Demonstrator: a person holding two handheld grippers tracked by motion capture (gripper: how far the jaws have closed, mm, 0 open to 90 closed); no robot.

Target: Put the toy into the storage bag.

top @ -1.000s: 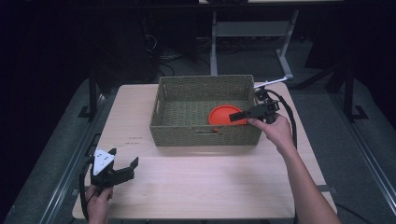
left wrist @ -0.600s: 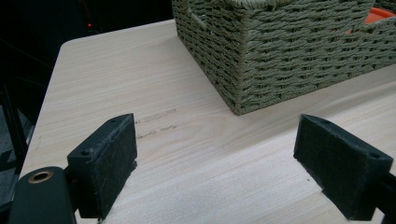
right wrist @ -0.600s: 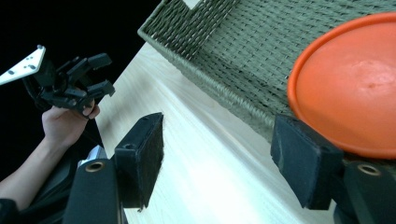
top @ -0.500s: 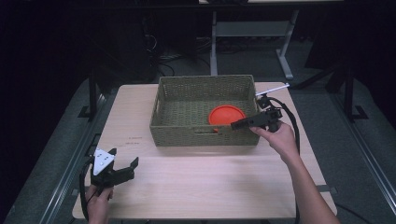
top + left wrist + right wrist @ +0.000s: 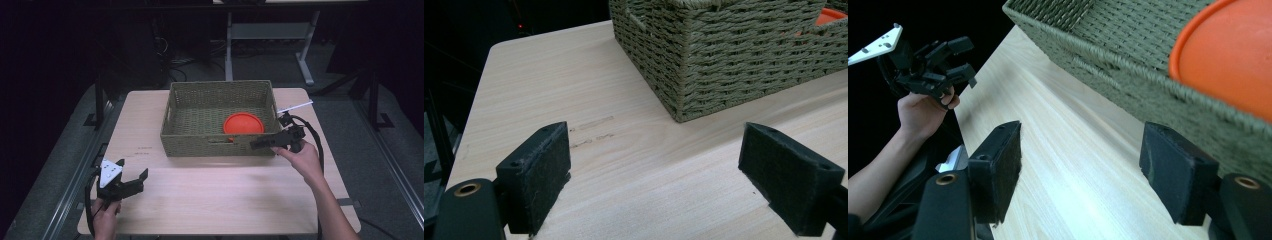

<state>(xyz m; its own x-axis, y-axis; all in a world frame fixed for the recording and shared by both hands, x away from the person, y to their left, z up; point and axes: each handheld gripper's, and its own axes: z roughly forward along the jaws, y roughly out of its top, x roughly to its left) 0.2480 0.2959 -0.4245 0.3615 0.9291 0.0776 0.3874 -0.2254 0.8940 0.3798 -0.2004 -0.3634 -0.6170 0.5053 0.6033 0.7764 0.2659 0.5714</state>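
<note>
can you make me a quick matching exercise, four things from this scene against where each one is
Things:
1. orange plate
2. woven basket
3. left gripper
4. right gripper

Places:
A. near left corner of the table
B. far middle of the table
C. inside the basket, right end
D. just outside the basket's near right corner

Pairs: 1-C, 2-B, 3-A, 4-D

This looks like a lab or recording room, not a home. A plain pale wooden tabletop (image 5: 220, 200) stands alone on grey carpet, lit while everything around it stays dark. Beyond its far edge, loose cables (image 5: 187, 62) trail on the floor beside the white metal legs of another desk (image 5: 300, 65). Dark metal stands (image 5: 97, 100) flank the tabletop left and right.
</note>
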